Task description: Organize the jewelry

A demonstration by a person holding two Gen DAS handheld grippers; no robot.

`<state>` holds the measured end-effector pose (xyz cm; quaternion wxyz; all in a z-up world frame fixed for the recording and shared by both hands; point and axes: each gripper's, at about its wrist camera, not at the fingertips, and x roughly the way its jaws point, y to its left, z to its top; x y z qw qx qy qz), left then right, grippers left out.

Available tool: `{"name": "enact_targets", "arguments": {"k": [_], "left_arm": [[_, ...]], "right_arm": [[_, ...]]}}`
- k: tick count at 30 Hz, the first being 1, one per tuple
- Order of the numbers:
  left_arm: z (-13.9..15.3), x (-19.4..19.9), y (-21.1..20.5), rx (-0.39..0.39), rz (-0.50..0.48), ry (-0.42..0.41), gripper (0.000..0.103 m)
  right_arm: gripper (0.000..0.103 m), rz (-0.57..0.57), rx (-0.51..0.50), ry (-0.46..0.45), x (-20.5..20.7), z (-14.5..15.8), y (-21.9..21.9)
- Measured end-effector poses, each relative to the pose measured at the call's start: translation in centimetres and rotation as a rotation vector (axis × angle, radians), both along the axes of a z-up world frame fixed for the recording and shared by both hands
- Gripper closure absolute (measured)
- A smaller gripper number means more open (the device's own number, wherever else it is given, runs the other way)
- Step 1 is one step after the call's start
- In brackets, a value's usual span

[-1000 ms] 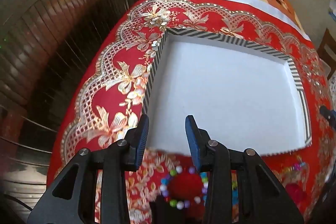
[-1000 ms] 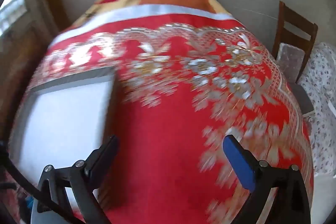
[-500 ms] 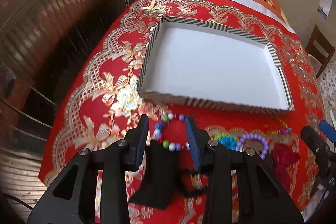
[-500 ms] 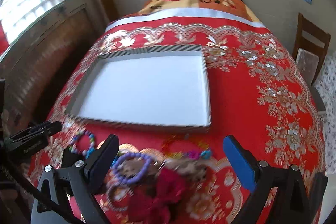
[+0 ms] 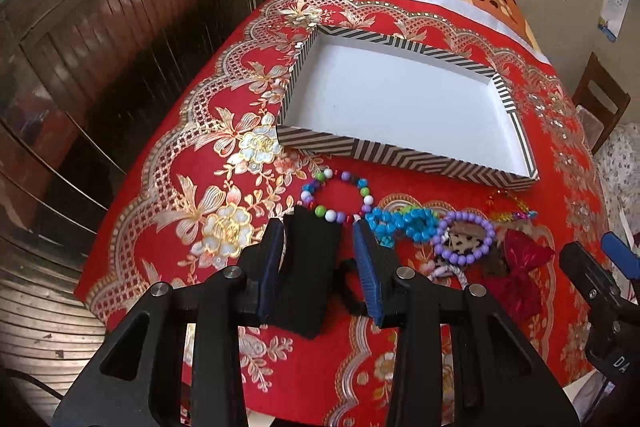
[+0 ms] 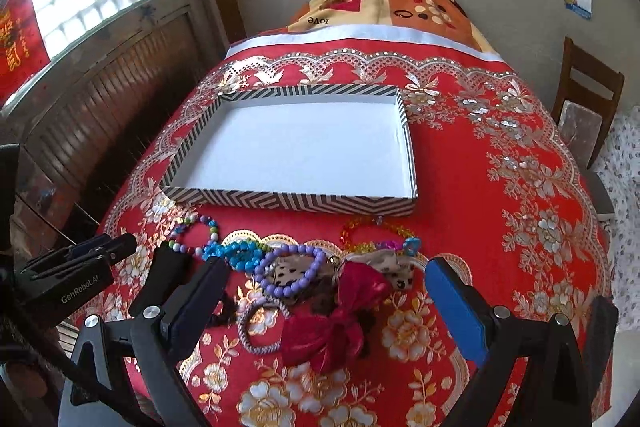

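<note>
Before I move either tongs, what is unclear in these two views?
- Black block, left wrist view: its sides are hidden by the left tongs, so contact is unclear.
- Black hair tie, right wrist view: mostly behind a right tongs finger.
- Leopard-print piece: covered by the purple bracelet and red bow.

You've got a table w/ red floral cloth (image 6: 500, 195). On it: striped box (image 6: 288, 201), white inside. Just in front of box: multicolor bead bracelet (image 5: 340, 197), blue beads (image 6: 236, 253), purple bracelet (image 6: 292, 273), red bow (image 6: 340, 323), black block (image 5: 308, 267) at front left.
</note>
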<state>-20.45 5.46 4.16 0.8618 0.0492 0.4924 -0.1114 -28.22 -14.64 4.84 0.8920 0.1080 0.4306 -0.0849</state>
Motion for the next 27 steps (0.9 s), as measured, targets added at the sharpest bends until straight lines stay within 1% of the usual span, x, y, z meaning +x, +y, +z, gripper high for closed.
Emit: {"name": "enact_targets", "arguments": {"k": [12, 19, 27], "left_arm": [[0.4, -1.9, 0.1, -0.019, -0.011, -0.015, 0.068], [0.6, -2.4, -0.5, -0.013, -0.031, -0.022, 0.068], [0.5, -2.4, -0.7, -0.01, -0.033, -0.019, 0.068]], "right_arm": [[0.005, -0.017, -0.01, -0.001, -2.2, -0.1, 0.1], [0.005, -0.024, 0.002, -0.002, -2.5, -0.2, -0.4], [0.005, -0.024, 0.004, -0.003, -2.6, -0.3, -0.6]]}}
